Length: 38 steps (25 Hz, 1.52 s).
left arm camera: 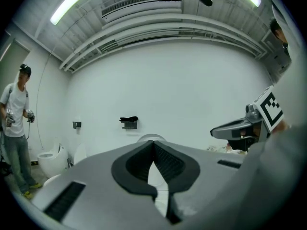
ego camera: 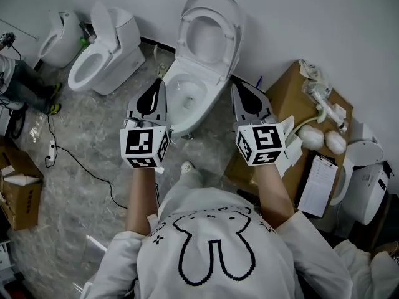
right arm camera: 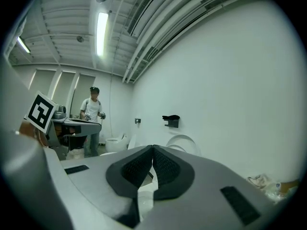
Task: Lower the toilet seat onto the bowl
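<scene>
A white toilet stands against the wall in the head view. Its seat (ego camera: 207,37) and lid are raised upright above the open bowl (ego camera: 184,98). My left gripper (ego camera: 158,83) hovers in front of the bowl's left side, shut and holding nothing. My right gripper (ego camera: 239,86) hangs level with it, just right of the bowl, also shut and empty. Neither touches the toilet. In the left gripper view the left gripper (left arm camera: 153,143) has its pads together, with the lid's top (left arm camera: 151,137) showing just behind. In the right gripper view the right gripper (right arm camera: 153,147) is shut too, the raised lid (right arm camera: 186,141) beyond it.
A second toilet (ego camera: 105,48) and a third (ego camera: 60,37) stand to the left. A person (ego camera: 22,85) is at the far left. A cardboard box (ego camera: 307,114) with white parts, and a clipboard (ego camera: 318,185), sit close on the right. A cable (ego camera: 75,161) lies on the floor.
</scene>
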### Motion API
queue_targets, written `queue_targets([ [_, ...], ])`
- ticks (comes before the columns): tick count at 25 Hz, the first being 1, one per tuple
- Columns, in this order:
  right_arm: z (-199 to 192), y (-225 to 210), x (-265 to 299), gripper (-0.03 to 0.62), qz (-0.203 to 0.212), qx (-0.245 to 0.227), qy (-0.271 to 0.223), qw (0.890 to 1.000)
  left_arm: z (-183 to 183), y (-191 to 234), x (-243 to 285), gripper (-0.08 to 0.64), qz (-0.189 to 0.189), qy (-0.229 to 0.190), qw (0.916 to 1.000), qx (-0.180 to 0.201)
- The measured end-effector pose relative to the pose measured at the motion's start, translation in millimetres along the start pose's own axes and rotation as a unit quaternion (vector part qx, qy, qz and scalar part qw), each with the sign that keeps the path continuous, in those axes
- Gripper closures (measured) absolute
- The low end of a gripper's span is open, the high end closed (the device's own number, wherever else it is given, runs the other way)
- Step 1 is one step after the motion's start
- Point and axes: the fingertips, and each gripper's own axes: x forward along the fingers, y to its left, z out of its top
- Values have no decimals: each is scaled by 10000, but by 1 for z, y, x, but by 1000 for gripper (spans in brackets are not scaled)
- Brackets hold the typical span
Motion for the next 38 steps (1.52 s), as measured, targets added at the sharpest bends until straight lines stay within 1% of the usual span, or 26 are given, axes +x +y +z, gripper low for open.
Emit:
queue_targets([
  [5, 0, -12, 41, 565, 4, -24, 86, 10000, -5, 19, 36, 551, -63, 31, 10000, -38],
  [13, -2, -30, 95, 565, -239, -30, 202, 9995, -10, 52, 82, 551, -188, 110, 9997, -66],
  [18, -3, -36, 120, 565, -174, -167, 325, 9992, -21, 64, 96, 551, -194, 221, 9995, -132],
  [22, -5, -43, 138, 565, -128, -339, 454, 9983, -36, 71, 98, 551, -160, 486, 9984, -238],
  [24, -6, -49, 148, 565, -90, -383, 480, 9981, -40, 73, 101, 551, -120, 541, 9981, -268],
  [29, -12, -62, 172, 563, 81, -372, 586, 9976, -41, 78, 116, 551, -18, 563, 9980, -284],
  [35, -19, -89, 203, 563, 34, -371, 702, 9968, -31, 85, 149, 551, 59, 401, 9990, -183],
  [38, -24, -105, 220, 561, -27, -345, 789, 9963, -28, 89, 167, 551, 110, 404, 9989, -192],
])
